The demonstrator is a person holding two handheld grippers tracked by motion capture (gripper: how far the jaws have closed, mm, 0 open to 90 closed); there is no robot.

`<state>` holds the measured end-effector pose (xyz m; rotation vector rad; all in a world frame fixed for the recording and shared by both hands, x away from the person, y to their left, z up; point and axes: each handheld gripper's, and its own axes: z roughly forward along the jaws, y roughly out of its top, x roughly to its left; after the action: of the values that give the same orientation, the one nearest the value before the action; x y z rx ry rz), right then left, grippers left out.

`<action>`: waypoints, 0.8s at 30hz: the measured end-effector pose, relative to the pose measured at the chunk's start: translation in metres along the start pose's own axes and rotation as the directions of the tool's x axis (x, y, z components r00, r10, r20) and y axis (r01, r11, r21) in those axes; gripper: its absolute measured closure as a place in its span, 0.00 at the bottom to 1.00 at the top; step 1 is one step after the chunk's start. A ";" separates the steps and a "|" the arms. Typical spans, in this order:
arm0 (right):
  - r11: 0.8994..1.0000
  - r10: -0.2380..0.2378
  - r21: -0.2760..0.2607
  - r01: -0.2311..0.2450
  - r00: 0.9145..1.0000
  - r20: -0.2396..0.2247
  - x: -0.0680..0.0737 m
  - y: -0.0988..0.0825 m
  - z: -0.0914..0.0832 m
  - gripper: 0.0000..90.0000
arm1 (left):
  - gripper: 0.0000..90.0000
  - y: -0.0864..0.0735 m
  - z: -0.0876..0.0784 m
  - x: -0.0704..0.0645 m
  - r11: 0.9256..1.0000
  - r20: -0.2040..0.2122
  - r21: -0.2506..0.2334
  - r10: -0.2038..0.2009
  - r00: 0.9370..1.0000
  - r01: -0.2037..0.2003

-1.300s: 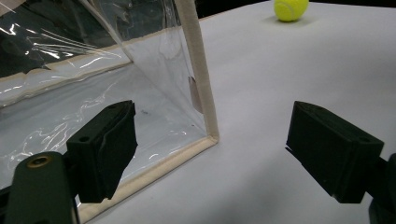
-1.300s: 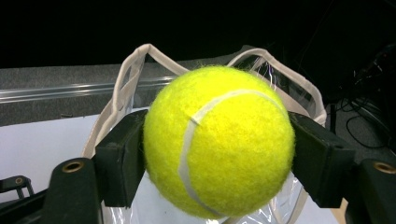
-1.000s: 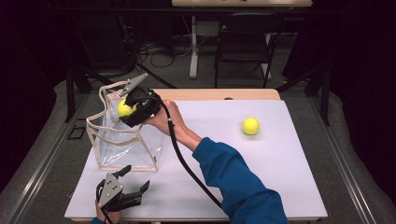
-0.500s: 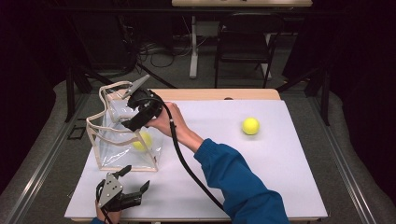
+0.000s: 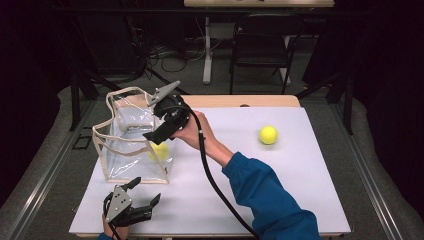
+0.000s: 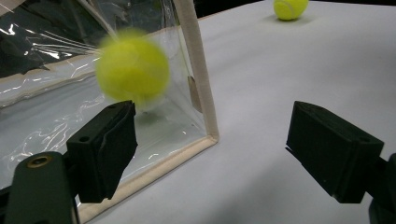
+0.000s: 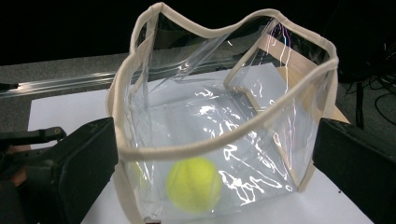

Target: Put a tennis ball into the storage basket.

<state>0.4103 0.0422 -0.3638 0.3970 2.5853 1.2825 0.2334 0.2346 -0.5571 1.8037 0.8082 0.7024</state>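
My right claw (image 5: 159,131) hangs over the near right rim of the clear bag (image 5: 127,150), its jaws just opened wide, nothing between them. One ball (image 5: 160,151) sits inside the bag at its near right corner, blurred in the left gripper view. A second ball (image 5: 268,135) lies well apart on the right of the white sheet (image 5: 280,190). My left claw (image 5: 131,206) rests at the near left of the sheet, jaws wide and holding nothing. The sheet covers a wooden table (image 5: 260,101); grey floor (image 5: 380,150) surrounds it. Beyond, the room is dark, with a chair (image 5: 260,45) and cables (image 5: 170,55) on the floor.
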 end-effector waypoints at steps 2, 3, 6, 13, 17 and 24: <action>1.000 -0.001 0.001 0.001 1.000 0.005 -0.001 -0.004 -0.005 0.00 | 0.18 0.000 0.000 0.000 1.000 0.000 0.002 0.002 1.000 -0.002; 1.000 -0.001 -0.001 0.001 1.000 0.006 -0.001 -0.006 -0.006 0.00 | 0.18 0.000 0.000 0.000 1.000 0.000 0.002 0.003 1.000 -0.003; 1.000 0.005 -0.003 -0.005 1.000 0.013 -0.004 -0.013 -0.013 0.00 | 0.18 0.000 0.000 0.000 1.000 -0.001 0.002 0.003 1.000 -0.003; 1.000 0.021 -0.010 -0.021 0.999 0.031 -0.010 -0.026 -0.028 0.00 | 0.18 0.000 0.001 0.000 1.000 0.000 0.004 0.004 1.000 -0.004; 1.000 0.025 -0.001 -0.024 0.999 0.042 -0.011 -0.034 -0.035 0.00 | 0.18 0.000 0.001 0.000 1.000 -0.001 0.003 0.004 1.000 -0.004; 0.999 0.032 0.013 -0.033 0.998 0.057 -0.014 -0.050 -0.043 0.00 | 0.18 0.000 0.001 0.000 1.000 -0.002 0.004 0.005 1.000 -0.005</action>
<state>0.4031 -0.0234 -0.3768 0.4726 2.5525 1.2457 0.2339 0.2340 -0.5575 1.8097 0.8069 0.7065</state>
